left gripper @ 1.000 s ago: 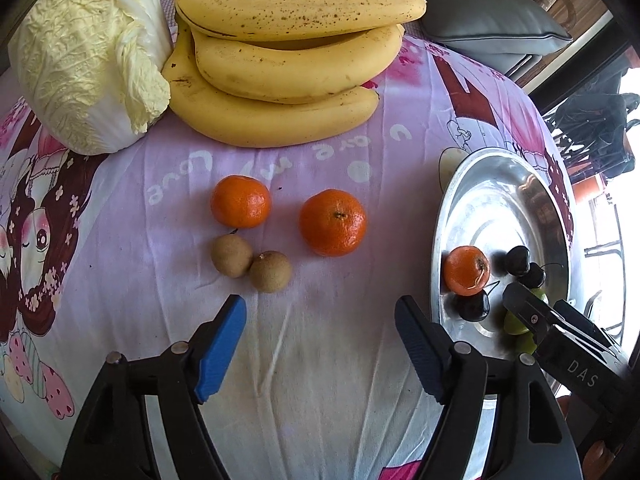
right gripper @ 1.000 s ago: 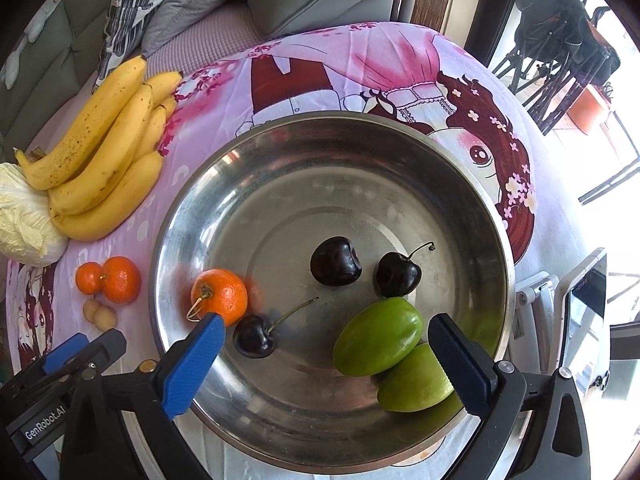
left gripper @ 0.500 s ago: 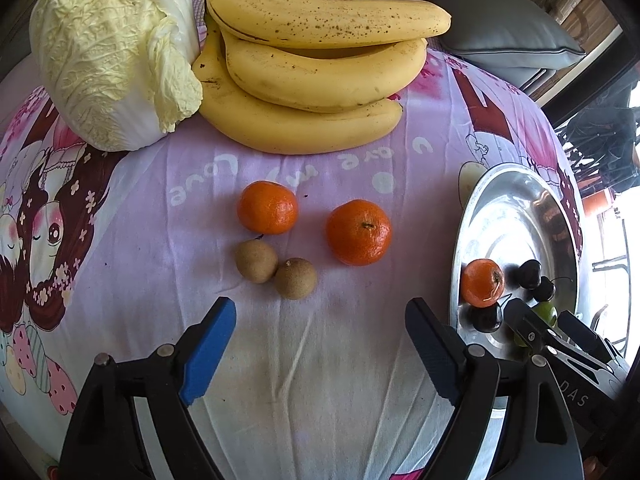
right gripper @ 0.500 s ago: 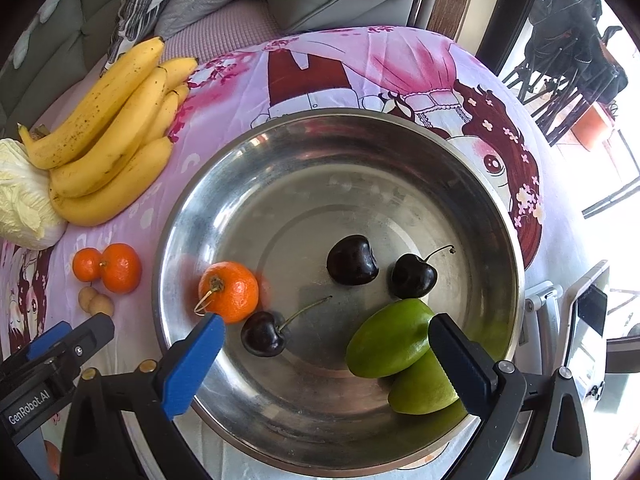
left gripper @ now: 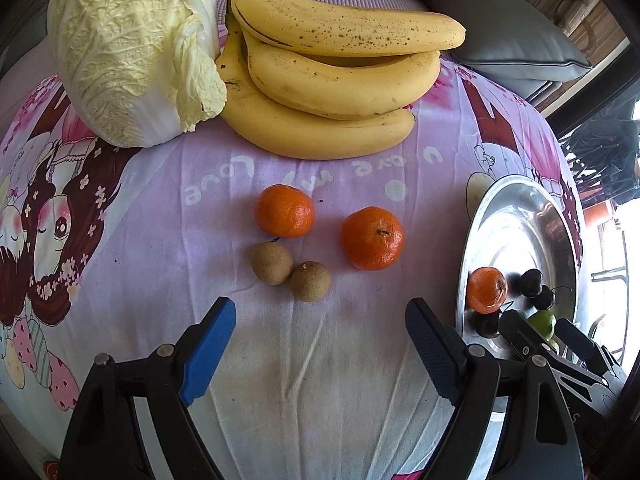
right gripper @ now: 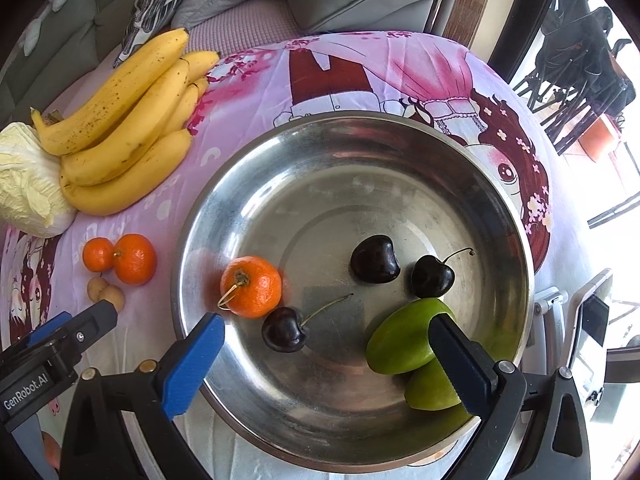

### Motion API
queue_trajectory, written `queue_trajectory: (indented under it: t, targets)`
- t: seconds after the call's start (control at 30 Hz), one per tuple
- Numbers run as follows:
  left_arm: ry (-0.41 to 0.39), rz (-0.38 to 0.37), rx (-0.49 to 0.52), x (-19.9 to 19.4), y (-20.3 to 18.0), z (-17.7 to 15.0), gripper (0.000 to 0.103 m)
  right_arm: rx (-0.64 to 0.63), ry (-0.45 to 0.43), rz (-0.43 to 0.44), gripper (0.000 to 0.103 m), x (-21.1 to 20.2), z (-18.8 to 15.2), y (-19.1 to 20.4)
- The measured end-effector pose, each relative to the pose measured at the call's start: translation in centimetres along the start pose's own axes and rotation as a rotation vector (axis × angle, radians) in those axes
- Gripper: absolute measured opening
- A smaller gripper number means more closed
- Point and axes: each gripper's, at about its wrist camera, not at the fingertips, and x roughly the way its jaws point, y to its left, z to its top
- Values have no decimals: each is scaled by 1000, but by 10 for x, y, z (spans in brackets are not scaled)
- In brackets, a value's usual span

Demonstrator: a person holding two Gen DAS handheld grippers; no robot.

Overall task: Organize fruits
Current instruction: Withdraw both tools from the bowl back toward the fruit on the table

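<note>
Beyond the left gripper [left gripper: 320,332] fingers lie two longans [left gripper: 290,270].

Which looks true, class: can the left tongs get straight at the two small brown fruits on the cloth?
Probably yes. The left tongs are open and empty, and the brown fruits lie just ahead between their tips, with only bare cloth in between.
</note>
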Motion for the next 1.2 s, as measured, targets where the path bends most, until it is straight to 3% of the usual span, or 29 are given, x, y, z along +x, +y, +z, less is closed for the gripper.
queue_trajectory:
  t: [0.47,0.9,1.2]
  targets:
    - [-26,15,-69,-13,34,4,87,-61,-27,75,103,-8,-1,32]
    - [-26,28,-191,-25,87,0,87,-157,-17,151,103,-8,-9,81]
    - [-43,-10,-302,-38,135,-1,87,-165,-7,197,103,-4,-7,105]
